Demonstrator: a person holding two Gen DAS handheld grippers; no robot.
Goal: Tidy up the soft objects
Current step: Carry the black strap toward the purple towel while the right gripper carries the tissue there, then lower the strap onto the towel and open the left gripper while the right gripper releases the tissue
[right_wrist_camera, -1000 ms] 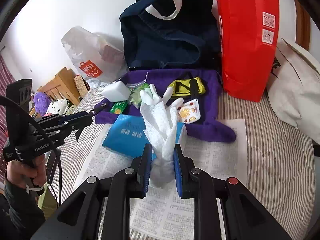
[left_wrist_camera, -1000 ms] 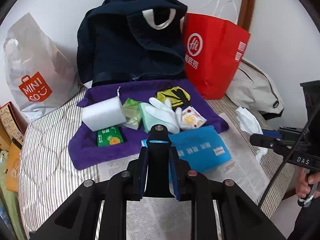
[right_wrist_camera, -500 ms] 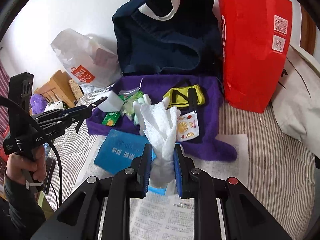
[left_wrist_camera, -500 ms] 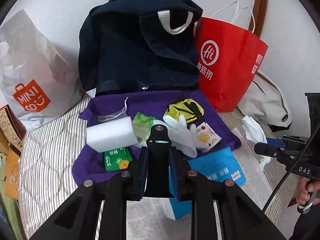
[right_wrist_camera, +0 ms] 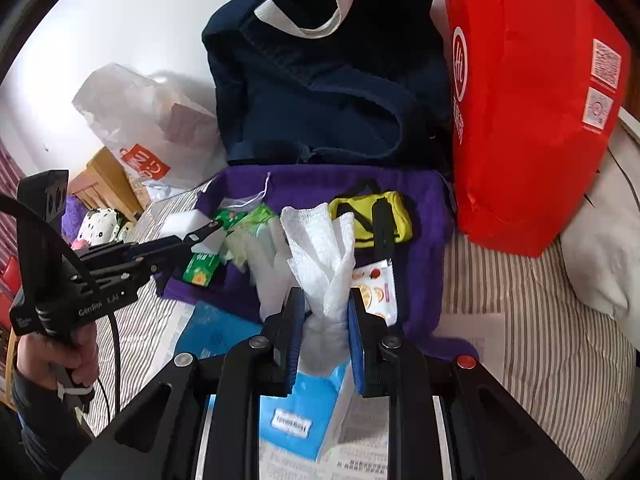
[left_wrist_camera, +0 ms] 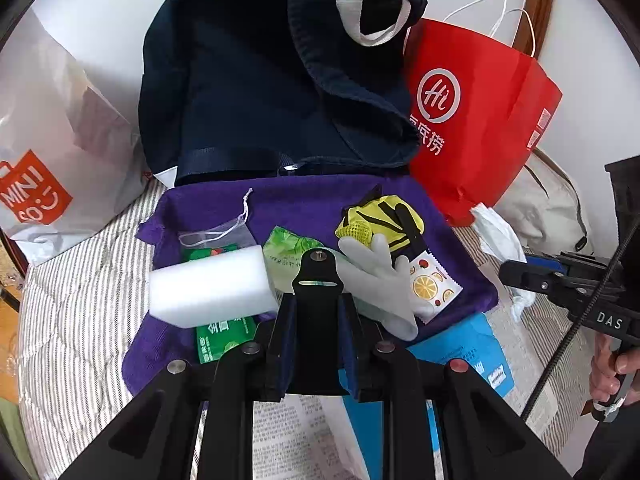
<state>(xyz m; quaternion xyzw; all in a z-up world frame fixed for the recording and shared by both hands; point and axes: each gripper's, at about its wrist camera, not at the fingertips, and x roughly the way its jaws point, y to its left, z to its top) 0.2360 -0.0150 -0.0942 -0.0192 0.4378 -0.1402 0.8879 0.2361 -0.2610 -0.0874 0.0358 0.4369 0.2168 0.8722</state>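
My right gripper (right_wrist_camera: 324, 296) is shut on a crumpled white tissue (right_wrist_camera: 320, 248) that sticks up from between its pads, above a blue tissue pack (right_wrist_camera: 296, 412). My left gripper (left_wrist_camera: 316, 300) is shut on a flat black piece (left_wrist_camera: 317, 276) with a screw at its tip. Just beyond both lies a purple towel (left_wrist_camera: 304, 204). On it are a white sponge block (left_wrist_camera: 208, 292), green packets (left_wrist_camera: 288, 252), a pale glove (left_wrist_camera: 372, 280), a yellow and black pouch (left_wrist_camera: 380, 216) and a lemon sachet (left_wrist_camera: 432, 284). The right gripper (left_wrist_camera: 508, 270) shows at the towel's right edge.
A navy bag (left_wrist_camera: 248, 80) stands open behind the towel against the wall. A red paper bag (left_wrist_camera: 480, 120) is to its right and a Miniso plastic bag (left_wrist_camera: 52, 140) to its left. Newspaper (left_wrist_camera: 288, 432) covers the striped bedding under me. A beige bag (right_wrist_camera: 600, 240) lies far right.
Both grippers have moved forward toward the purple towel and the bags, which now look larger. The tissue and the black piece stay gripped. The blue pack has slid under the grippers.
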